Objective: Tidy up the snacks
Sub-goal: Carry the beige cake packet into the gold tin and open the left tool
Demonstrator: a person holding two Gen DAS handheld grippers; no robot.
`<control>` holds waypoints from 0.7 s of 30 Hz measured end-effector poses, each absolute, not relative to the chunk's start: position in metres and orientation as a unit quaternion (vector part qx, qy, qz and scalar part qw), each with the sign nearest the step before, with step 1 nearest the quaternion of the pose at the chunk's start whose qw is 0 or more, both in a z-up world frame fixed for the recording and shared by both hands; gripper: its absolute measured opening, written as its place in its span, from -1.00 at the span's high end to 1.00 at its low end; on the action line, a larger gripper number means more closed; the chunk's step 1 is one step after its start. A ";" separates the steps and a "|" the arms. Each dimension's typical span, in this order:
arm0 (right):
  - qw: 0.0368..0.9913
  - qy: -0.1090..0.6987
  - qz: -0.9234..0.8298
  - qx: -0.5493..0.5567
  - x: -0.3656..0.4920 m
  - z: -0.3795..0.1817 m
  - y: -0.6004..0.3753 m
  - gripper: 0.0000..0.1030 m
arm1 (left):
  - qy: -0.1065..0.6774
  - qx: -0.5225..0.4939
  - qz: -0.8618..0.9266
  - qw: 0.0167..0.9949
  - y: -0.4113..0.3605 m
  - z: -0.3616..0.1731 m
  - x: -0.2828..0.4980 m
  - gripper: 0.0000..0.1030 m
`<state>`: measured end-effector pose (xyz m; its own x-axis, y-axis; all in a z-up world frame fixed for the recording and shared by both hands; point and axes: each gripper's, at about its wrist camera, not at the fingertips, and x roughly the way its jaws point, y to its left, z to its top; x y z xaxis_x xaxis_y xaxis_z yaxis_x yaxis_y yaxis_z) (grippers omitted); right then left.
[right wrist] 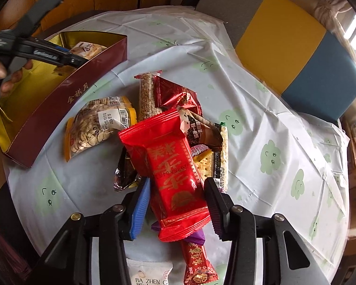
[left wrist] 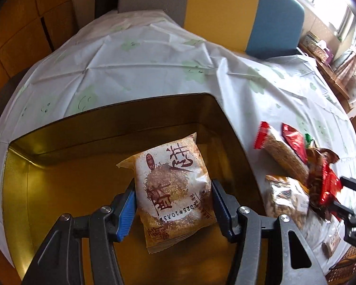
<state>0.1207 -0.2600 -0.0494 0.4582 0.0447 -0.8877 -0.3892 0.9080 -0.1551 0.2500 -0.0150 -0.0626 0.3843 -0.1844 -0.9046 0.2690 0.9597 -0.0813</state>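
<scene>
— What writing can we read?

— On the white packet [right wrist: 149, 273] at the bottom edge, "BA ZHEN" (the rest is cut off). The maroon box wall [right wrist: 66, 95] carries gold characters.

— And the left gripper [left wrist: 173, 204]?

— We see it clamped on the brown biscuit packet [left wrist: 170, 182] over the gold-lined box [left wrist: 59, 156], which the right view mostly hides behind the wall.

— The right gripper [right wrist: 178, 204]?

— Its pads press the red packet [right wrist: 173, 166] atop the snack pile [right wrist: 135, 123] on the tablecloth [right wrist: 273, 118] — the pile's lower packets are hard to make out.
</scene>
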 end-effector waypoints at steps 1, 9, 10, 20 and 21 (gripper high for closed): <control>0.837 0.505 0.129 -0.170 0.120 -0.050 -0.260 0.12 | 0.540 0.042 -0.133 0.830 -0.014 -0.065 0.252 -0.15; 0.841 0.507 0.114 -0.154 0.121 -0.048 -0.261 0.16 | 0.535 0.019 -0.128 0.835 -0.010 -0.062 0.262 -0.34; 0.841 0.507 0.112 -0.149 0.121 -0.048 -0.262 0.16 | 0.535 0.011 -0.129 0.835 -0.007 -0.060 0.261 -0.47; 0.855 0.507 0.102 -0.030 0.111 -0.038 -0.276 0.21 | 0.466 -0.015 -0.067 0.882 0.033 -0.012 0.203 -0.53; 0.856 0.506 0.103 -0.020 0.110 -0.037 -0.275 0.21 | 0.456 -0.016 -0.065 0.887 0.037 -0.007 0.192 -0.53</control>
<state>0.1100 -0.2752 -0.0366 0.4666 0.1554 -0.8707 -0.1958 0.9782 0.0696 0.1921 0.0369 -0.0067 0.5749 -0.1308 -0.8077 0.1014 0.9909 -0.0883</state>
